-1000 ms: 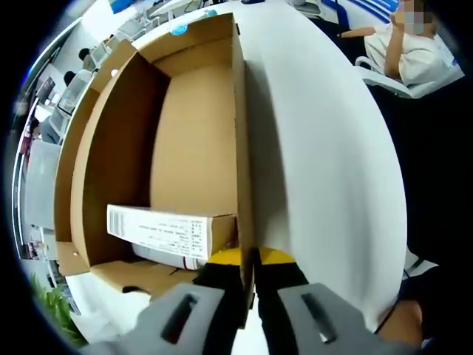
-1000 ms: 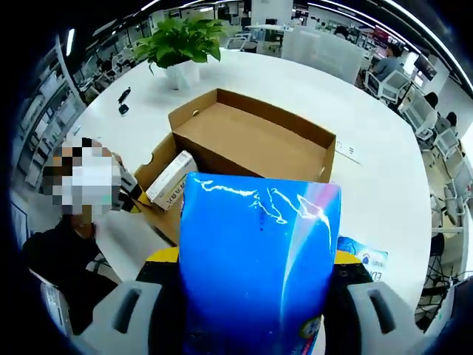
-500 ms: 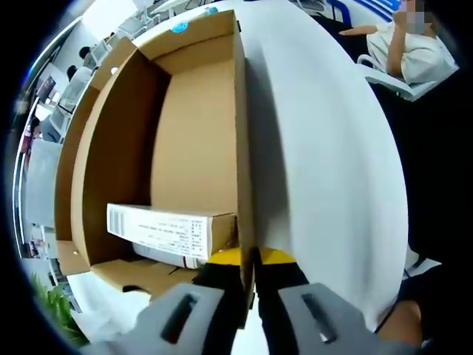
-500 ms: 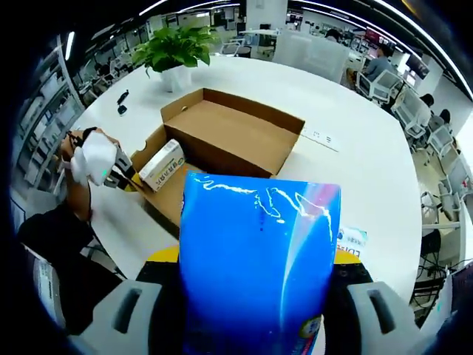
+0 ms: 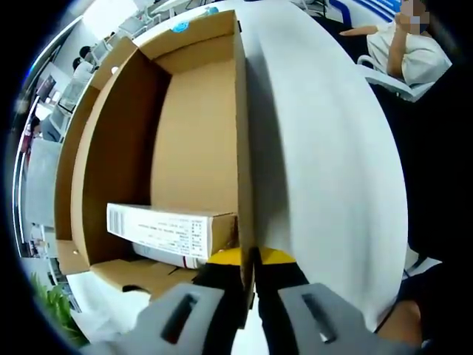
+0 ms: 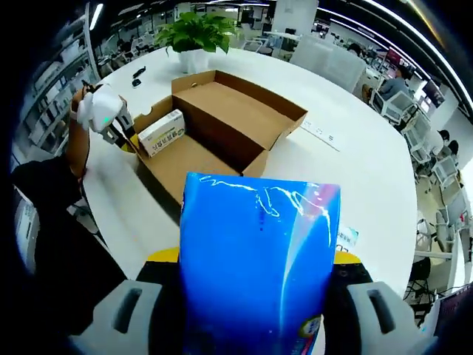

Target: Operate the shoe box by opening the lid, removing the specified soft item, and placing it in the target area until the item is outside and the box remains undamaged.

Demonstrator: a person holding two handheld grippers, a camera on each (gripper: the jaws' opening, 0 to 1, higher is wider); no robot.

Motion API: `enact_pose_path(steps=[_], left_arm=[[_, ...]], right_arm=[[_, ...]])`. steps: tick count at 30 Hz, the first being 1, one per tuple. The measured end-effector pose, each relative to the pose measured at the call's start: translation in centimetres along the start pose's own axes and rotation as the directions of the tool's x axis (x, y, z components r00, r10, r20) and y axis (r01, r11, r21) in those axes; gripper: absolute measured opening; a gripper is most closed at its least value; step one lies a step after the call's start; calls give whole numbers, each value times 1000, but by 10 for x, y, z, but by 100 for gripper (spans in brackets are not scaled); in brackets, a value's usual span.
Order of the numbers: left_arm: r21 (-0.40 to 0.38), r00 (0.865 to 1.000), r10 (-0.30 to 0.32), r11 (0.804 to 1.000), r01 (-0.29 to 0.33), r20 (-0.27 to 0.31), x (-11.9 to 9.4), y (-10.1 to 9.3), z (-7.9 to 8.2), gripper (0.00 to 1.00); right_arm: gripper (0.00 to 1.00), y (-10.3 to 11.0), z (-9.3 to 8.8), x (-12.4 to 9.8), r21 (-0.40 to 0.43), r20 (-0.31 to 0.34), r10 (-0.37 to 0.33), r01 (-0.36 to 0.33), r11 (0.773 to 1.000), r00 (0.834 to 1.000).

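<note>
Right gripper (image 6: 255, 310) grasps a glossy blue pouch (image 6: 259, 259) above the white table (image 6: 355, 170), outside the open shoe box (image 6: 222, 126). Left gripper (image 5: 247, 299) pinches the box's side wall near a white carton (image 5: 170, 229) inside.

The open brown shoe box (image 6: 222, 122) is matt corrugated cardboard; the blue soft pouch (image 6: 259, 266) is glossy, creased plastic film; the white round worktop (image 6: 355, 177) looks smooth.

Bright overhead office light, glare streaks on the blue pouch (image 6: 259, 259), edges bowed by fisheye.
</note>
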State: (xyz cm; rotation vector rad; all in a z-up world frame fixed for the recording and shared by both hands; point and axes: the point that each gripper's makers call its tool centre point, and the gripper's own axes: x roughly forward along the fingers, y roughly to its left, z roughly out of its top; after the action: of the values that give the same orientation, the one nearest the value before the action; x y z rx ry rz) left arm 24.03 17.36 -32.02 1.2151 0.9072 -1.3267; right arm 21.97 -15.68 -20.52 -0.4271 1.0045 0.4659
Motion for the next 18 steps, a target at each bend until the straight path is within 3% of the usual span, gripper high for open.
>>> enact_pose_path(steps=[12, 15, 18], left_arm=[[1, 1000, -6, 1000, 6, 9, 0, 0, 0, 3], [0, 1000, -9, 1000, 9, 12, 0, 0, 0, 3], [1, 1000, -9, 1000, 9, 8, 0, -1, 0, 3]], right_arm=[[75, 6, -14, -1, -187, -21, -15, 11, 982, 1000], [75, 2, -23, 0, -207, -59, -45, 32, 978, 997], [75, 2, -26, 2, -219, -60, -29, 15, 976, 998]])
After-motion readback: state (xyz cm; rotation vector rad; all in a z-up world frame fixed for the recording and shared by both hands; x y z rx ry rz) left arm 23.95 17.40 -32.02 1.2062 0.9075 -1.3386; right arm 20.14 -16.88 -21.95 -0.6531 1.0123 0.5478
